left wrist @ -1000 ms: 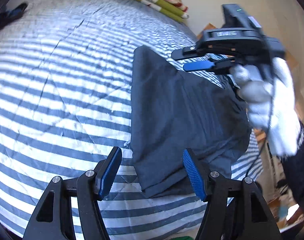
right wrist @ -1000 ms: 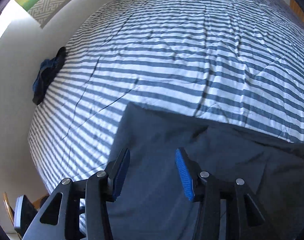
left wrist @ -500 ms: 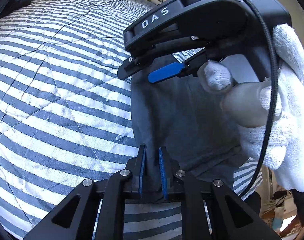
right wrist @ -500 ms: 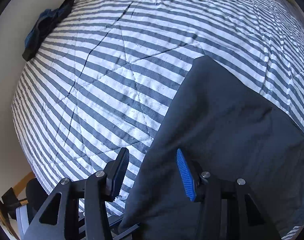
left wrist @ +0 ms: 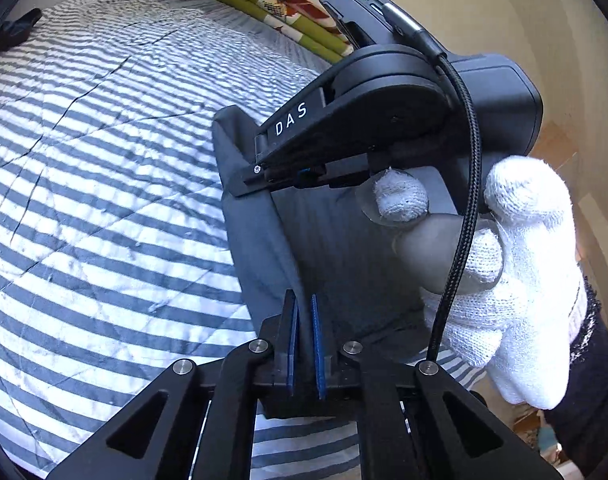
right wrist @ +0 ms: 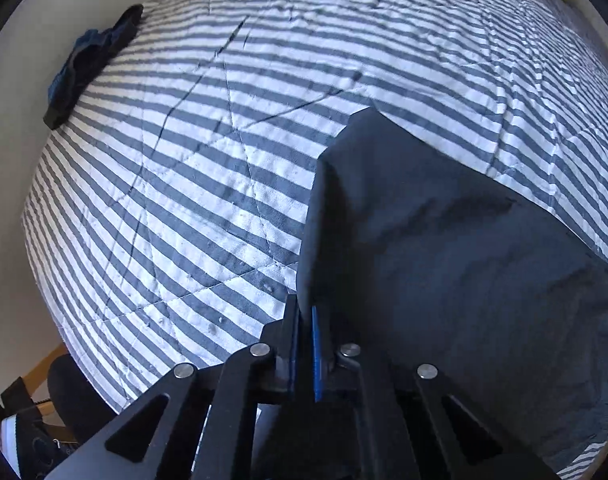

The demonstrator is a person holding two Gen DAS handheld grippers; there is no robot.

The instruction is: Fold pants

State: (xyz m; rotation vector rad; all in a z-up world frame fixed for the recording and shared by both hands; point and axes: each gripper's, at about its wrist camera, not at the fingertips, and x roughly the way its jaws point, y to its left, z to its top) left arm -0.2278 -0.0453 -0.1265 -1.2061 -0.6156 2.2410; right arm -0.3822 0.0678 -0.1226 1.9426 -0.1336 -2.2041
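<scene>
Dark grey pants (left wrist: 256,208) lie on a blue-and-white striped bed cover (left wrist: 104,200). My left gripper (left wrist: 302,300) is closing, and its blue pads pinch a raised fold at the pants' near edge. In the same view my right gripper (left wrist: 260,178), held by a white-gloved hand (left wrist: 523,280), grips the pants' far corner. The right wrist view shows that gripper (right wrist: 304,308) pointing steeply down, its jaws closing tight on the left edge of the pants (right wrist: 443,260), which spread away to the right.
A dark blue garment (right wrist: 88,60) lies bunched at the bed's far left edge. Folded green and red floral cloth (left wrist: 288,12) sits against the wall at the head of the bed. A wooden frame and dark objects (right wrist: 44,400) stand below the bed's near corner.
Both grippers went from open to pinching the pants' edge. The right gripper came down onto the far corner, and the left one lifted its fold slightly.
</scene>
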